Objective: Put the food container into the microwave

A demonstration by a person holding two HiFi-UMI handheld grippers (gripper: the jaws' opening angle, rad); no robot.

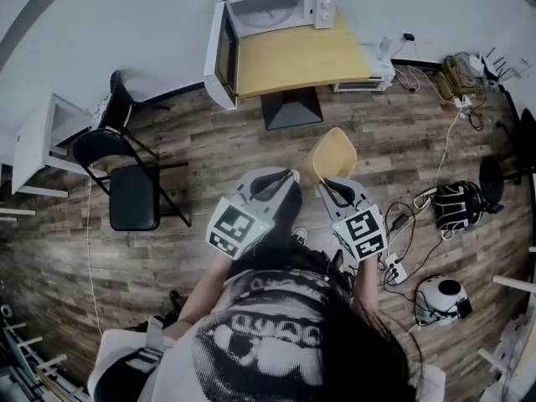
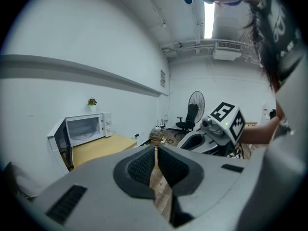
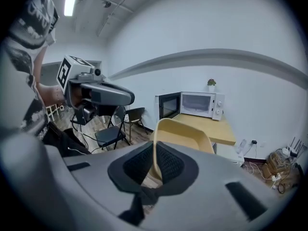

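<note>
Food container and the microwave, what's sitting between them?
In the head view, only wood floor, the table's dark base and its tabletop separate the food container from the microwave.

Food container (image 1: 332, 152): pale yellow plastic, matt, smooth.
Microwave (image 1: 272, 8): white casing, slight gloss.
Table (image 1: 297, 57): light wood top, smooth.
Floor (image 1: 394, 141): dark wood-look planks, grainy.
Right gripper (image 3: 155, 153): grey matt plastic shell; pads (image 3: 171, 163) black, ribbed, rubbery.

Grey-shelled left gripper (image 1: 289, 175), right gripper (image 1: 323, 182), black ribbed jaws; black-white marker cubes (image 1: 237, 226); black-and-white printed shirt (image 1: 268, 333)
</note>
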